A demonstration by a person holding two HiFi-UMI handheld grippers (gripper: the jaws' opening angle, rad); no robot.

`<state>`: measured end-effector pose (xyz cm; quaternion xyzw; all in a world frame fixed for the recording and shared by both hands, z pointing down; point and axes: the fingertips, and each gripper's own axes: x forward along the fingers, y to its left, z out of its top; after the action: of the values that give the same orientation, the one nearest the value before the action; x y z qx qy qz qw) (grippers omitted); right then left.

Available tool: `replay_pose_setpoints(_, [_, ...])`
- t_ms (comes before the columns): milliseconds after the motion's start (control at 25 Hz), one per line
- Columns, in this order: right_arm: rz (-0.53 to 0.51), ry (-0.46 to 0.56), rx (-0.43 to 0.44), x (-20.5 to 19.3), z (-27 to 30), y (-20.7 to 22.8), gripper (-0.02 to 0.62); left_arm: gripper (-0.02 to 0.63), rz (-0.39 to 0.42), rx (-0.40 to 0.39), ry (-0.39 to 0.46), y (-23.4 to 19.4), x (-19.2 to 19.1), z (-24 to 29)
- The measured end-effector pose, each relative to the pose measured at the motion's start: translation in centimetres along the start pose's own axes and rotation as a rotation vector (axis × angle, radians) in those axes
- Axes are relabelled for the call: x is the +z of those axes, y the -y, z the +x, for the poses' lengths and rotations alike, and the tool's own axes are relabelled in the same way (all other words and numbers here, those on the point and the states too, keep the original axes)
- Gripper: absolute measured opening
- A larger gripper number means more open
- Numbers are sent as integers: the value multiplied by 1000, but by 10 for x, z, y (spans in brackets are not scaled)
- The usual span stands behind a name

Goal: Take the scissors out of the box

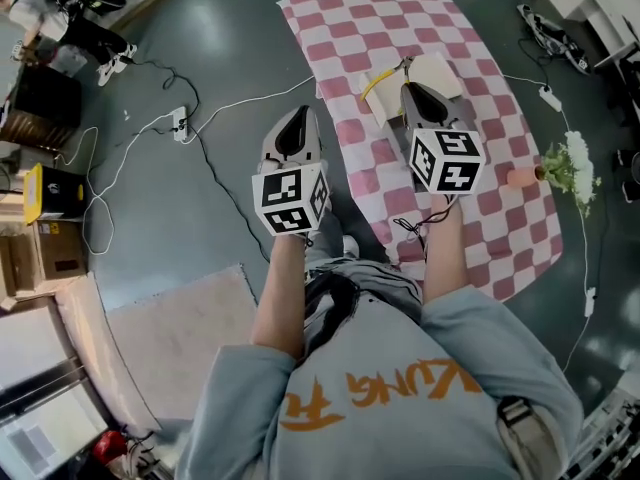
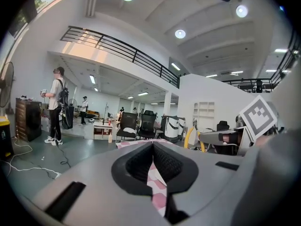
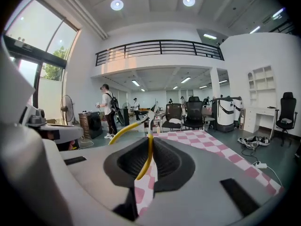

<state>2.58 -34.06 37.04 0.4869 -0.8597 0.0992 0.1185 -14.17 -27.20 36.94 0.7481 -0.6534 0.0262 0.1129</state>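
Head view: right claw (image 1: 412, 88) clamps scissors (image 1: 376, 81) over checkered cloth (image 1: 420, 18); left claw (image 1: 298, 115) clenched.

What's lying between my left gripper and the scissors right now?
Nothing but a strip of grey floor and bare pink-checked cloth, seen in the head view. The scissors are in the right gripper's jaws.

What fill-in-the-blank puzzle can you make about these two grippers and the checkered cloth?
The right gripper is shut on the scissors' curved plastic handle, coloured ___.
The left gripper is shut and holds ___.
The flat tan cardboard box lies on a checkered fabric cloth, white and ___.
Missing words: yellow; nothing; pink.
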Motion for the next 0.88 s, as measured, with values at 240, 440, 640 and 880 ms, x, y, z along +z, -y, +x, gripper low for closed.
replay_pose_setpoints(240, [-55, 70, 58, 34, -3, -29, 31, 20, 4, 52, 58, -16, 26, -12])
replay_pose_setpoints(440, [-97, 120, 95, 59, -3, -53, 31, 20, 29, 108, 121, -32, 53, -24])
replay_pose_setpoints(640, [-117, 159, 123, 76, -4, -70, 31, 20, 42, 164, 152, -50, 67, -41])
replay_pose_setpoints(880, [-140, 168, 147, 77, -4, -84, 32, 20, 37, 194, 156, -62, 69, -52])
